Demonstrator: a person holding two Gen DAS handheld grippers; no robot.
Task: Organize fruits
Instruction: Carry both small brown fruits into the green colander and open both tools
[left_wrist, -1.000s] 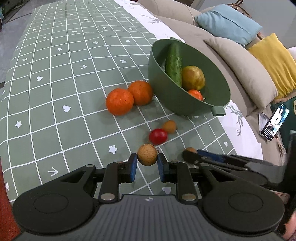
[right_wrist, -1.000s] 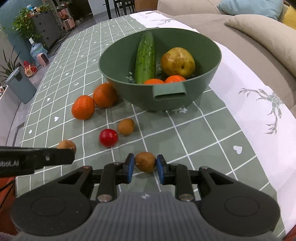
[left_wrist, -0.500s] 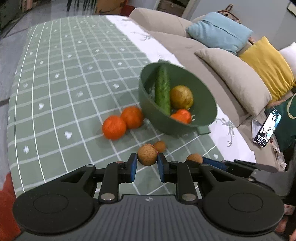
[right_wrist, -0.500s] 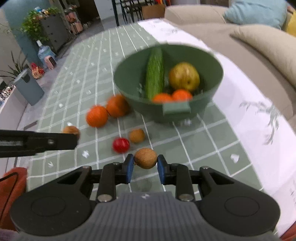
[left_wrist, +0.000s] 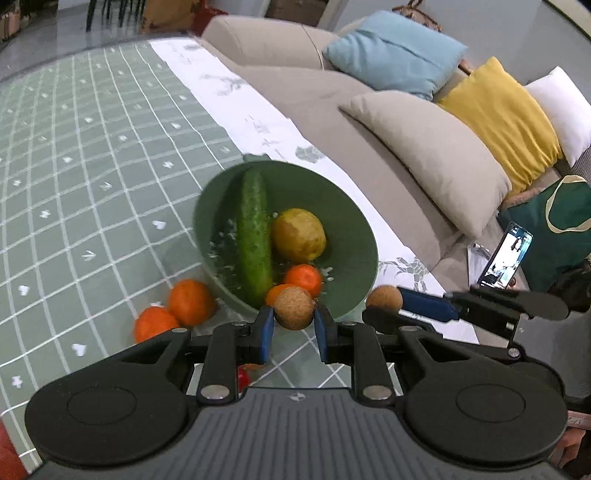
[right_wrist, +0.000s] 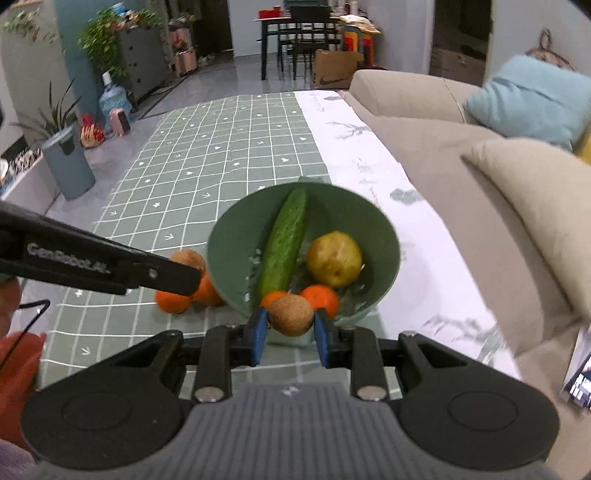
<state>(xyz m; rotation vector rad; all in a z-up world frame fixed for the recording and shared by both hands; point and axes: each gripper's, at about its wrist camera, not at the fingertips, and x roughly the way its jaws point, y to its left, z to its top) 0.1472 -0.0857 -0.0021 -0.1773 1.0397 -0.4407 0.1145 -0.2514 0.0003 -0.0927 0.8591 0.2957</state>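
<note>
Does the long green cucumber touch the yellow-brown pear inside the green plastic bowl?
Touching. In the left wrist view the cucumber lies against the pear in the bowl, no gap between them.

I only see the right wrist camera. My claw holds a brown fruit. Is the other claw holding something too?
Observer: Yes, the left claw is shut on a brown round fruit.
Operator: Is there any little red fruit?
Observer: One small red fruit lies on the tablecloth, just under the left claw.
Operator: What is at the sofa's end?
Observer: A white pillow, beside a yellow pillow.
</note>
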